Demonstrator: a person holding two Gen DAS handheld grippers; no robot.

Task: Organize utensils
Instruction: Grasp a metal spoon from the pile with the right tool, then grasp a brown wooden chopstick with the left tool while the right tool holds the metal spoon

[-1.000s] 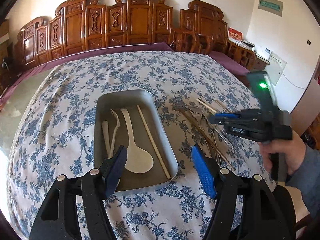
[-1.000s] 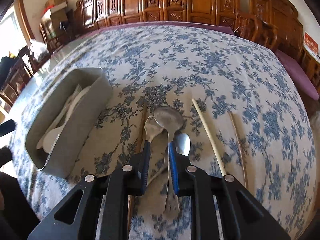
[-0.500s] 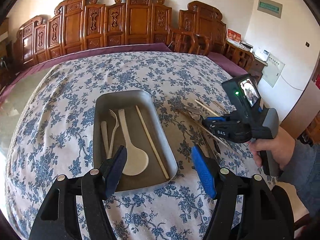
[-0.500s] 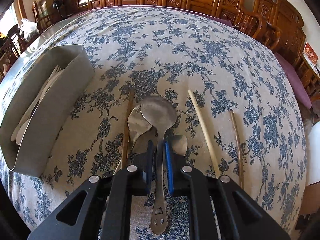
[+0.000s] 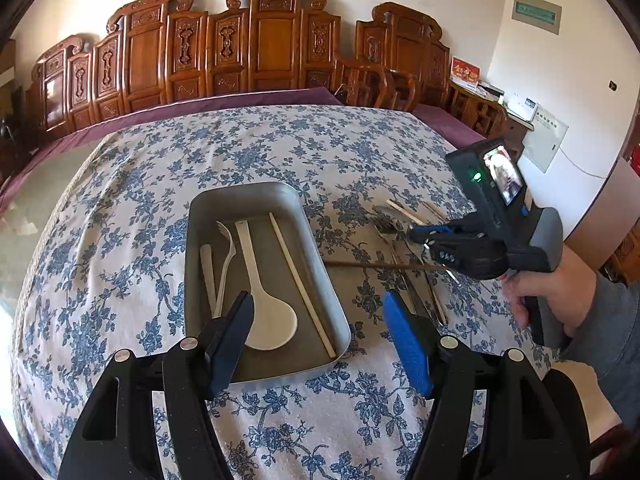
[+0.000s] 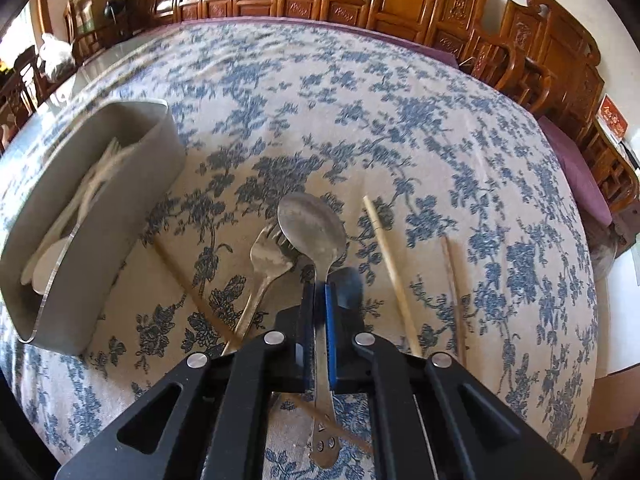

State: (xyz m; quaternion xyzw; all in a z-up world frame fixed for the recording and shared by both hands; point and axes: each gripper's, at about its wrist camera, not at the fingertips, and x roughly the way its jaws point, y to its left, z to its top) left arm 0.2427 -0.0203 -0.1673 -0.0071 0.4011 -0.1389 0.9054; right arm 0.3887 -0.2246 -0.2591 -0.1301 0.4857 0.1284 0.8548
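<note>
Round table under a blue-floral tablecloth, carved wooden chairs lined along the wall behind it.

Grey rectangular tray sits on the cloth left of the loose cutlery. Inside it, lying lengthwise: white plastic rice paddle, white plastic fork, white plastic knife, one pale chopstick along the tray's right side.

Left gripper hangs over the near end of the tray, fingers well apart, nothing between them; one pad black, the other blue.

Right gripper held by a person's hand in a grey sleeve, pointing down at the loose utensils right of the tray. Its fingers have just been closing and are now together, clamped on the handle of the large metal spoon; the bowl sticks out ahead of the fingertips, the handle end runs back under the gripper body.

Beside the spoon on the cloth: metal fork, tines touching the spoon bowl's left edge. Dark wooden chopstick runs diagonally, crossing under the fork handle. Right of the spoon: a pale chopstick, then a darker one, apart from each other. A smaller spoon bowl is partly hidden by the right finger; blurred.
</note>
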